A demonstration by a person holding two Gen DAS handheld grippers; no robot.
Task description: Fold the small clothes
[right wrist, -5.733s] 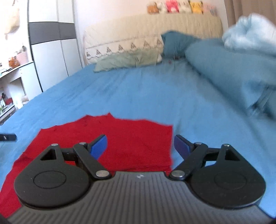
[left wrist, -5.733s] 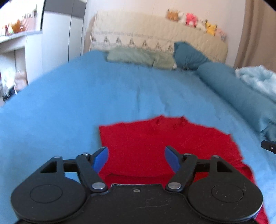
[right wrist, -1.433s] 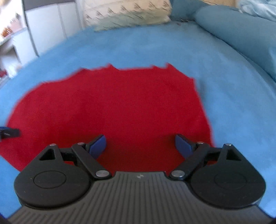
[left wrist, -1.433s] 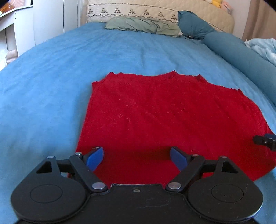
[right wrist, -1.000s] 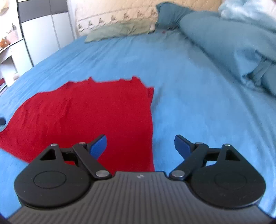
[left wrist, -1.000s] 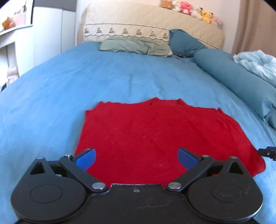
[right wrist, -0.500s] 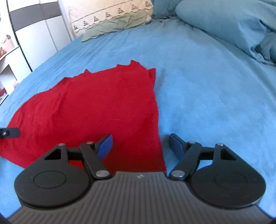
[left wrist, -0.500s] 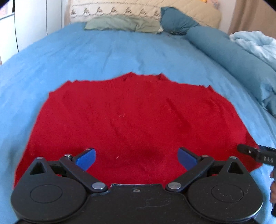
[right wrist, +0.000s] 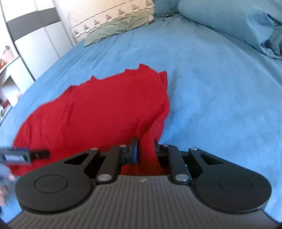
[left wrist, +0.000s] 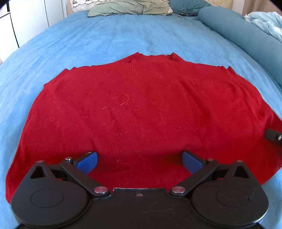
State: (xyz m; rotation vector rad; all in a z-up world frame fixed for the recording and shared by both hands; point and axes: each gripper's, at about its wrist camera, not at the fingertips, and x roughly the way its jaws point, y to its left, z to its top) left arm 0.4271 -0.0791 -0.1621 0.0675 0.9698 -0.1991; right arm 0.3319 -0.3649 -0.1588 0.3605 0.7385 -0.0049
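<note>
— On the blue bedspread (left wrist: 109,40), what lies there?

— A red knitted sweater (left wrist: 141,109), spread flat, its neckline toward the pillows (left wrist: 130,8). Its right edge is lifted into a fold.

— What does the right gripper (right wrist: 146,149) do?

— It is clenched on this lifted edge; the red cloth stands between its two fingers.

— And the left gripper (left wrist: 140,159)?

— It is released, the blue pads (left wrist: 87,161) wide apart, low over the near hem of the sweater.

— Is any writing readable?

— In the right wrist view, the left gripper's tip carries a white label, but it is too blurred to read.
</note>
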